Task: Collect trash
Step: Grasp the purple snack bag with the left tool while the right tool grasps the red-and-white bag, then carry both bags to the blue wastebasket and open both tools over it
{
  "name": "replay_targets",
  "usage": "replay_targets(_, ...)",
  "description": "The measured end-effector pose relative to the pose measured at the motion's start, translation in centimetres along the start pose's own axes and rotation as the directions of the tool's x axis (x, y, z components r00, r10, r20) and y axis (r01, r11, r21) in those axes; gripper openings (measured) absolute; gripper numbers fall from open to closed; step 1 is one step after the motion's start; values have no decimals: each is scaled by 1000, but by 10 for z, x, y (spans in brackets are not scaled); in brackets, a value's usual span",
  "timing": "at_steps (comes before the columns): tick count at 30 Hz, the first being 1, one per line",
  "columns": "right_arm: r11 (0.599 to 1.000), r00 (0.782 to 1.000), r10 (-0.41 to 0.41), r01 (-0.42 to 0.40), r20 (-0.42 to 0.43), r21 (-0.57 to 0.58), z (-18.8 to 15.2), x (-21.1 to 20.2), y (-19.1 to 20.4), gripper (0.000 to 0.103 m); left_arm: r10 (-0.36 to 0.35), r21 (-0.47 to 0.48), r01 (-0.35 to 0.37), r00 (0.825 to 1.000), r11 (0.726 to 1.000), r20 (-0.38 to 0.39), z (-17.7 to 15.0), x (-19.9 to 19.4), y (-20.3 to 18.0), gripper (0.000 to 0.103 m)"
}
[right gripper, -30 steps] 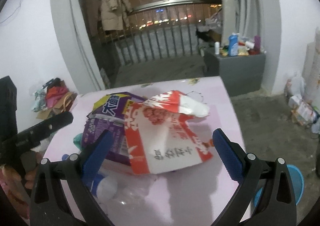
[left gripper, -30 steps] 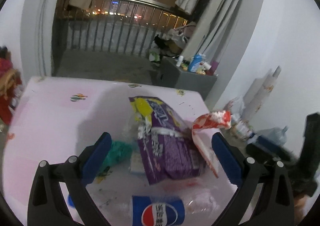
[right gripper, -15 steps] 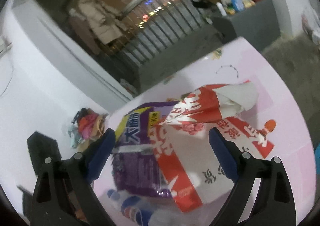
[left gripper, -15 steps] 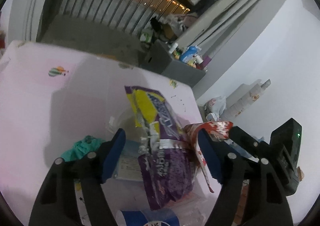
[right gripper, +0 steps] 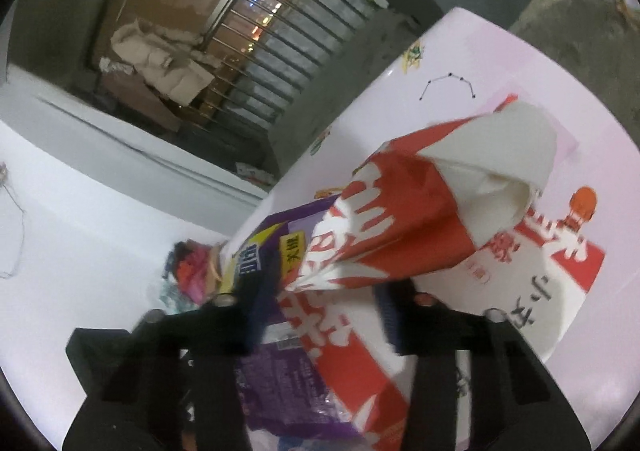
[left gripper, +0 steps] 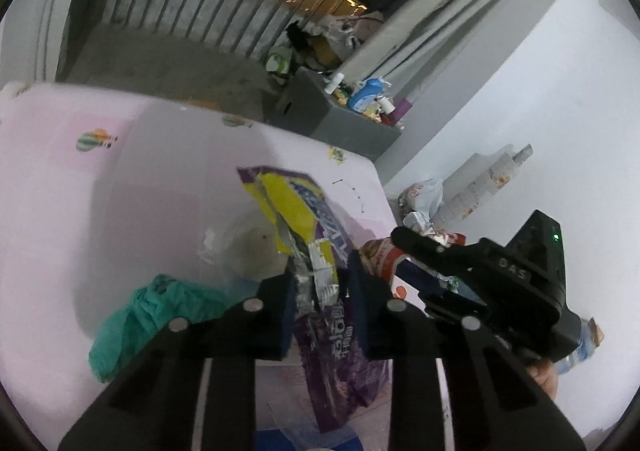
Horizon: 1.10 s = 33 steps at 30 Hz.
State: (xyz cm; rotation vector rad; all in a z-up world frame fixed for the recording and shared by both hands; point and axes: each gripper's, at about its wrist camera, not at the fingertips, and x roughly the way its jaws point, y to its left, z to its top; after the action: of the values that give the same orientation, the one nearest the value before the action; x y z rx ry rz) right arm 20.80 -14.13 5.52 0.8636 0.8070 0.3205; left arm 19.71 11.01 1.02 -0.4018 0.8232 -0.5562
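My left gripper point(left gripper: 320, 293) is closing on the purple and yellow snack bag point(left gripper: 316, 247); its 2 blue pads pinch the crumpled middle of the bag, which rises off the pink table point(left gripper: 160, 179). My right gripper point(right gripper: 324, 315) is closing on the red and white paper bag point(right gripper: 400, 219), which sits bunched between its pads and partly overlaps the purple bag. A teal plastic wad point(left gripper: 152, 315) lies on the table just left of the left gripper. The right gripper also shows in the left wrist view, just beside the purple bag on its right
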Motion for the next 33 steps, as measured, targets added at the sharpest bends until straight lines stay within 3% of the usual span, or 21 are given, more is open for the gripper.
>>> replay_targets(3, 1000, 1000, 26, -26, 4, 16, 1, -9, 0, 16, -16, 36, 15, 1000, 999, 17, -1, -5, -9, 14)
replay_targets(9, 995, 996, 84, -85, 17, 51, 3, -39, -8, 2, -63, 95, 59, 997, 994, 45, 1, -18, -29, 10)
replay_targets(24, 977, 967, 184, -199, 178, 71, -8, -144, -47, 0, -205, 278, 177, 976, 944, 75, 6, -48, -120, 7)
replay_targets(33, 970, 921, 175, -222, 348, 102, -14, -216, -90, 0, -312, 397, 284, 950, 873, 7, 4, -29, -205, 2)
